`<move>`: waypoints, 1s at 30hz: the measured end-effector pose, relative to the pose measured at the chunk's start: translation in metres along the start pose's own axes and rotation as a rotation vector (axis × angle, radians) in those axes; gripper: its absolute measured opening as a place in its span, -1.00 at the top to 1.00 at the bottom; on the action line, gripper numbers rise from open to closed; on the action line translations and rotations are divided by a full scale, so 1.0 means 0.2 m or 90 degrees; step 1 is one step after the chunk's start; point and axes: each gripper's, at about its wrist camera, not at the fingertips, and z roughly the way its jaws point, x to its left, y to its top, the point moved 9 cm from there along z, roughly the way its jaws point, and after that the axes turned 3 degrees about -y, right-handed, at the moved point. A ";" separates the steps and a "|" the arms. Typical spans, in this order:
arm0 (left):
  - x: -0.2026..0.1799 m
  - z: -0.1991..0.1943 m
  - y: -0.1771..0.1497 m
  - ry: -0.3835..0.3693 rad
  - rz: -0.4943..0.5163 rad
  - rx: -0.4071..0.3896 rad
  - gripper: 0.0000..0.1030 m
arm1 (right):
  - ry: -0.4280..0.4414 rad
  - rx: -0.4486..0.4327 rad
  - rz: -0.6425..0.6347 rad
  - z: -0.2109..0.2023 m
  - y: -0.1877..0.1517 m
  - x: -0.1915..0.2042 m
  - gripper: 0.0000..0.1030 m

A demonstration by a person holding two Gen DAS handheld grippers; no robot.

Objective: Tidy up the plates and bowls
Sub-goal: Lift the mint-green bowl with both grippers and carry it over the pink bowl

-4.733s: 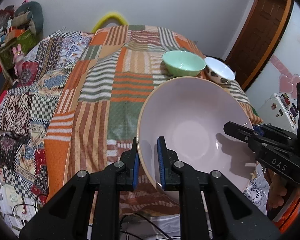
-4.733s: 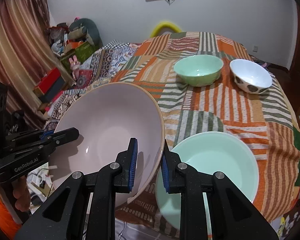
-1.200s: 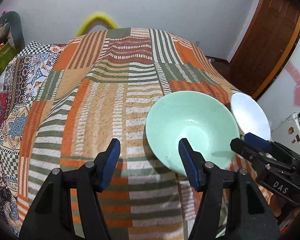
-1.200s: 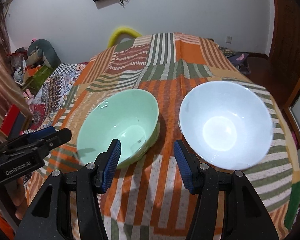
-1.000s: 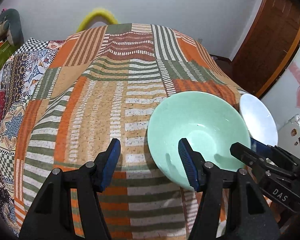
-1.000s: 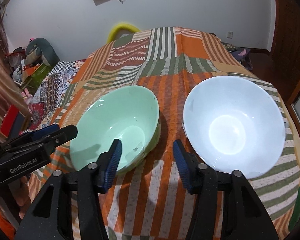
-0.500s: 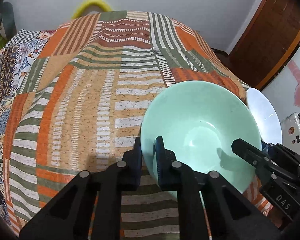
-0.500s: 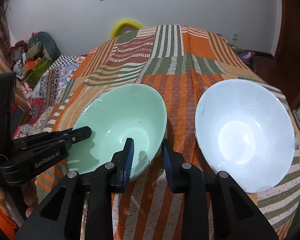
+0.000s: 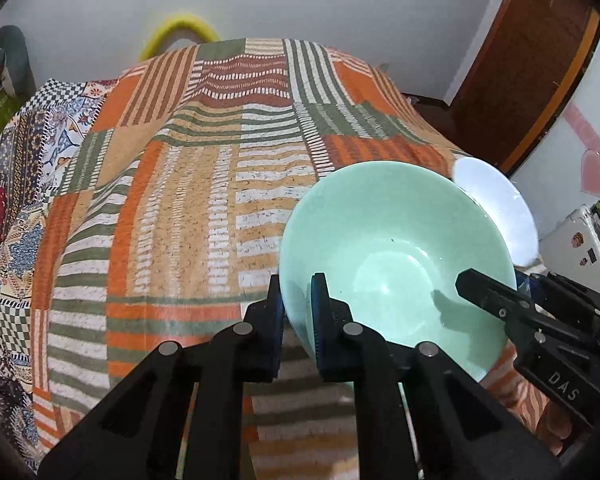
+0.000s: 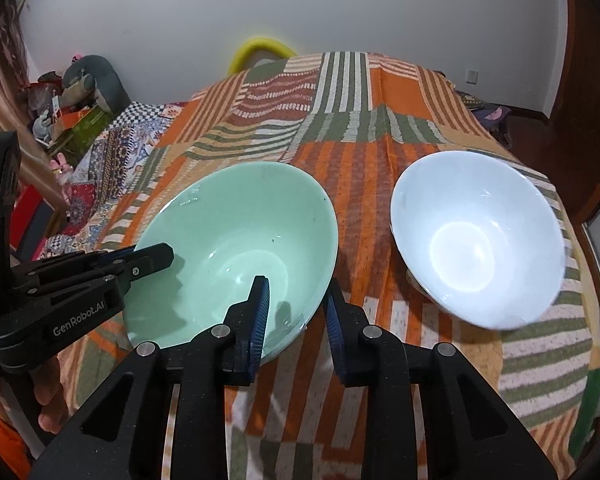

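Note:
A pale green bowl [image 9: 396, 248] [image 10: 235, 240] rests on the striped patchwork cloth. My left gripper [image 9: 295, 292] is shut on its left rim, one pad inside and one outside. My right gripper [image 10: 297, 312] is shut on the opposite rim, its pads on either side of the bowl wall. Each wrist view shows the other gripper across the bowl: the right gripper [image 9: 484, 290] and the left gripper [image 10: 155, 256]. A white bowl [image 10: 476, 236] [image 9: 500, 208] stands just right of the green one, apart from it. I cannot tell whether the green bowl is off the cloth.
The patchwork cloth [image 9: 179, 200] covers a rounded surface that drops away on all sides. A yellow curved piece [image 10: 259, 50] sits at the far edge. Clutter and soft toys [image 10: 79, 88] lie at the left, a wooden door [image 9: 520, 60] at the right. A person's hand [image 10: 47, 396] holds the left gripper.
Earlier both grippers held a large pink bowl. A second ago both stood open beside the green bowl; now each has closed on its rim.

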 end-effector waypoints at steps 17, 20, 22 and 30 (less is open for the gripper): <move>-0.15 -0.61 -0.17 -0.003 0.024 -0.082 0.77 | 0.029 -0.069 0.003 -0.41 -0.09 0.15 0.51; -0.16 -0.71 -0.21 -0.004 0.025 -0.092 0.77 | 0.037 -0.076 0.001 -0.46 -0.11 0.18 0.51; -0.16 -0.77 -0.24 -0.005 0.025 -0.098 0.77 | 0.042 -0.082 -0.003 -0.49 -0.13 0.21 0.51; -0.15 -0.96 -0.39 0.000 0.023 -0.116 0.77 | 0.057 -0.093 -0.018 -0.58 -0.21 0.30 0.51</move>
